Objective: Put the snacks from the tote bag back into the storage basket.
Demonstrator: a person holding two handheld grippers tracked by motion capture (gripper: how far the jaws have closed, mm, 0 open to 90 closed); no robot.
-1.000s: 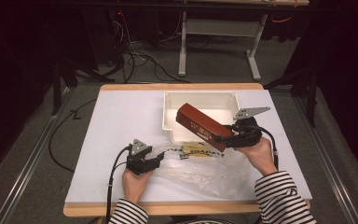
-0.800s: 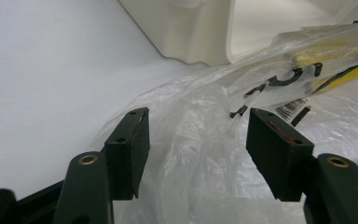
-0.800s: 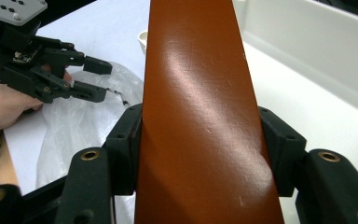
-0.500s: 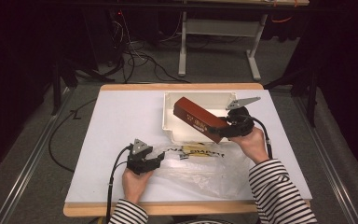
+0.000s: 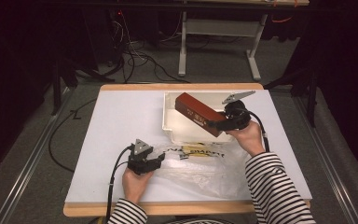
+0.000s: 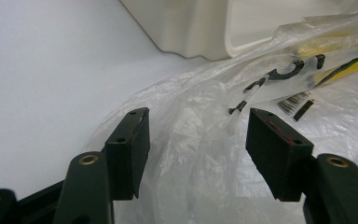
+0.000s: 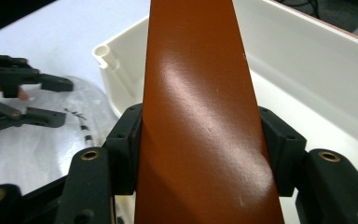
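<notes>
High view caught you holding the brown box (image 5: 197,113) clamped in your right gripper (image 5: 220,125), tilted over the white bin (image 5: 169,125), seemingly to drop it in. Your left gripper (image 5: 154,163), fingers (image 6: 129,148) spread, rested on the clear plastic bag (image 5: 200,164), perhaps steadying it. A white worktop (image 5: 116,126) stood in a dim, cable-strewn room.

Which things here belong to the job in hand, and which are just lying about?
In the job:
- red-brown box, clamped in the right tool
- white bin
- clear plastic bag, at the open left tool

Lying about:
- cables on the floor
- metal stand
</notes>
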